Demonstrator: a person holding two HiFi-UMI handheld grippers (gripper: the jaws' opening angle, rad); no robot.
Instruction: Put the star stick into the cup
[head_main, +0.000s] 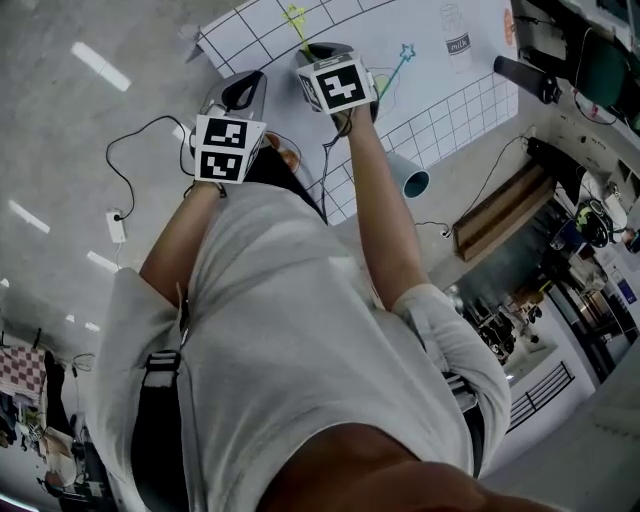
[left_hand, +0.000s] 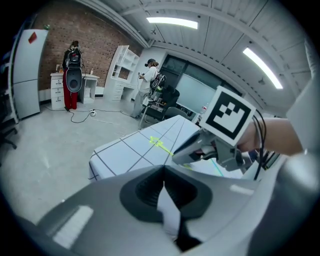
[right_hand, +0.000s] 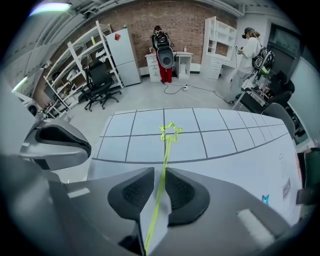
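My right gripper (right_hand: 160, 175) sits slack around the stick (right_hand: 168, 142), which lies on the table (right_hand: 225, 145), not yet in the cup (head_main: 408, 178).

The star stick (right_hand: 163, 167) lies on the table (head_main: 440, 110), its shaft between the right gripper's (right_hand: 159, 172) parted jaws and its star beyond them. The left gripper (left_hand: 163, 170) is left of the right gripper. The cup (head_main: 408, 178) is at the table's near edge, right of both.

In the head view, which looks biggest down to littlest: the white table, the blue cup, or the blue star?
Biggest to littlest:
1. white table
2. blue cup
3. blue star
None look alike in size.
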